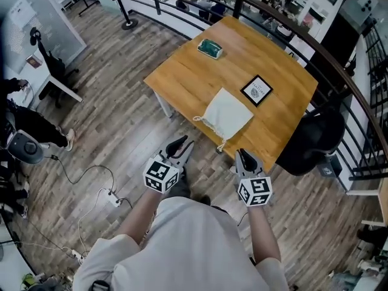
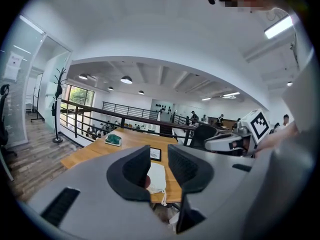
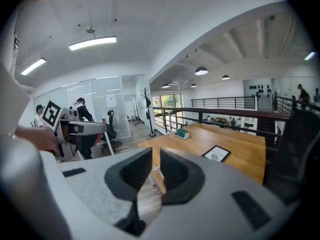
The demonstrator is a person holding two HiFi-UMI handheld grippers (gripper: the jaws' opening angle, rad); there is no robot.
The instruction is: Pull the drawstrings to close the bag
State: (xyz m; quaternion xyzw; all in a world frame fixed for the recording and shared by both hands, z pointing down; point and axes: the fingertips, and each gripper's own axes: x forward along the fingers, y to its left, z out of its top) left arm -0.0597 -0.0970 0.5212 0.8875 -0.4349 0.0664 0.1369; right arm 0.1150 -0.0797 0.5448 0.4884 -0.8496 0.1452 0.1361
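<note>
Bag [image 1: 227,115] lies on the surface [image 1: 200,71] just ahead of my jaws, untouched, with its drawstrings [image 1: 197,119] at the nearer end. My left gripper [image 1: 177,145] and right gripper [image 1: 245,158] both have their jaws apart, holding nothing. I judge this the approach. Next, each pair needs to reach one cord and close on it.

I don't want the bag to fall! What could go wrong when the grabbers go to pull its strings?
The white bag lies near the edge of the table, so pulling might drag it off. Its strings are thin; the left gripper and right gripper, both open, could miss them.
</note>
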